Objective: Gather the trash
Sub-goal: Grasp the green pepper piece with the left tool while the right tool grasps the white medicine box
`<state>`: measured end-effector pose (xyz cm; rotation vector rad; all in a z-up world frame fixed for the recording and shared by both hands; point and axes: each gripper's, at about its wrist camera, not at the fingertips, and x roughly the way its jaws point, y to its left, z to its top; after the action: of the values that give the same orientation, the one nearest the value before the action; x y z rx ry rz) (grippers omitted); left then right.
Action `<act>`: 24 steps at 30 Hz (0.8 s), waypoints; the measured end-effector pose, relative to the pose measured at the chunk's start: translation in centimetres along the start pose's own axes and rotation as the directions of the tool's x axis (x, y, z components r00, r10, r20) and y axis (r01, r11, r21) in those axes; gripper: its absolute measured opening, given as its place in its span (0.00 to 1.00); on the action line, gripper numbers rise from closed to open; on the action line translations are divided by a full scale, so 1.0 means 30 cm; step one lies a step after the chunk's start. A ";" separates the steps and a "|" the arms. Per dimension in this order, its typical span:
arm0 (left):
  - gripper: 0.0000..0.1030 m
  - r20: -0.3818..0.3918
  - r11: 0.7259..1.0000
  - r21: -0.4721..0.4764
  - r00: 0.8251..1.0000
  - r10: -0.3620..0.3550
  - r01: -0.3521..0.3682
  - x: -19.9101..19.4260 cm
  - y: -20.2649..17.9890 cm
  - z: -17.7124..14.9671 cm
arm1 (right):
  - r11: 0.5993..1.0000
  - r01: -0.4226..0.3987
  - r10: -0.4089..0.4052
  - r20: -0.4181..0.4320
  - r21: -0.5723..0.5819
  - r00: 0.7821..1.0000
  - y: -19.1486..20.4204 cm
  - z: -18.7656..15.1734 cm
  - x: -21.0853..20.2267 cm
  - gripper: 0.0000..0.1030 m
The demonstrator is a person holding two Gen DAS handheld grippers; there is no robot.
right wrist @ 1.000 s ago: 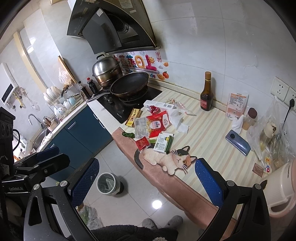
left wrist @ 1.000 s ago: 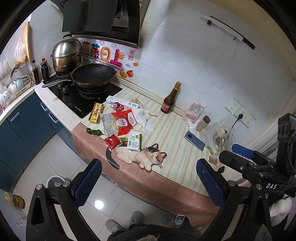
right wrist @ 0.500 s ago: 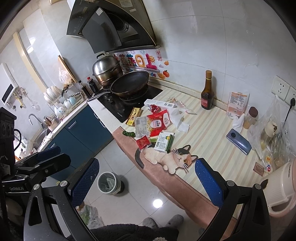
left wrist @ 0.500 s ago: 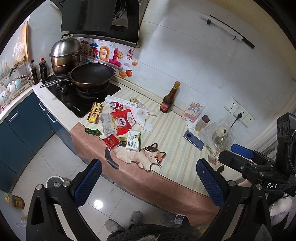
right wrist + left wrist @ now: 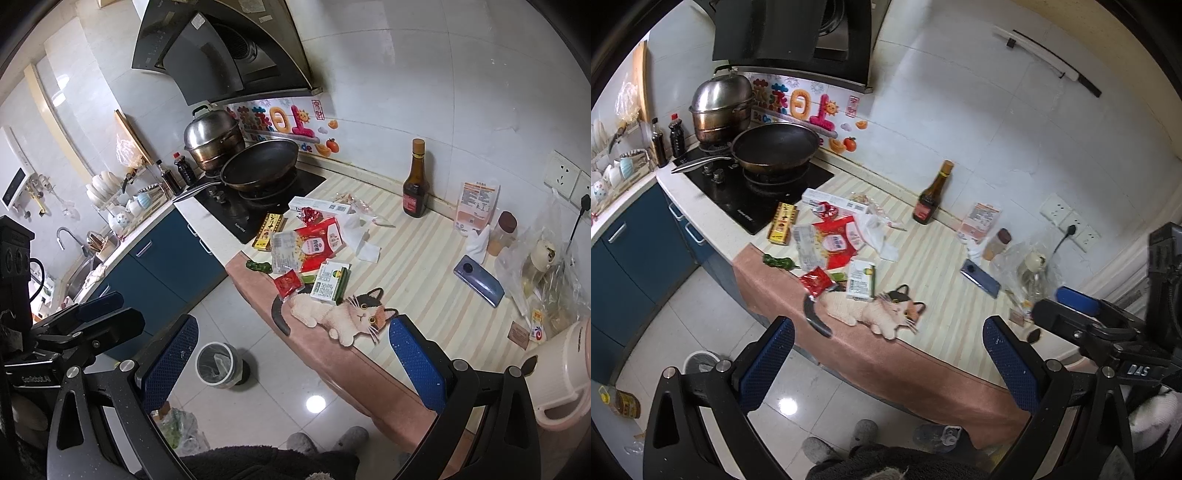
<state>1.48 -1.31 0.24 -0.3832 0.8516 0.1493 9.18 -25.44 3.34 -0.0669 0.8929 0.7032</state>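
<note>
Right gripper [image 5: 291, 363] fingers [image 5: 415, 363] wide apart, empty, held off the tabletop [image 5: 417, 266] edge. Landmark: cat mat [image 5: 345, 317]. Wrapper pile [image 5: 310, 254] just behind it. Bin [image 5: 218, 363] on floor, below-left. Phone [image 5: 478, 280] to its right.

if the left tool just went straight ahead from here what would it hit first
Probably the cat-shaped mat at the counter's near edge, or the pink cloth hanging just below it. The left tool is open and aimed between them; nothing shows in the gap before that. Depth is hard to judge through the fisheye.

Wrappers [image 5: 317, 245] lie on the counter [image 5: 417, 258] right of the stove [image 5: 258, 206].
</note>
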 end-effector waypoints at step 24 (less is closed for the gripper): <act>1.00 -0.309 0.783 0.051 0.735 0.603 -0.620 0.883 0.578 0.008 | 0.923 0.323 -0.222 -0.399 0.208 0.890 -0.176 0.000 1.253 1.00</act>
<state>14.13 14.14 -24.35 -0.1602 1.2734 0.7511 28.12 -9.46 -25.43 -0.0834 1.3065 0.2983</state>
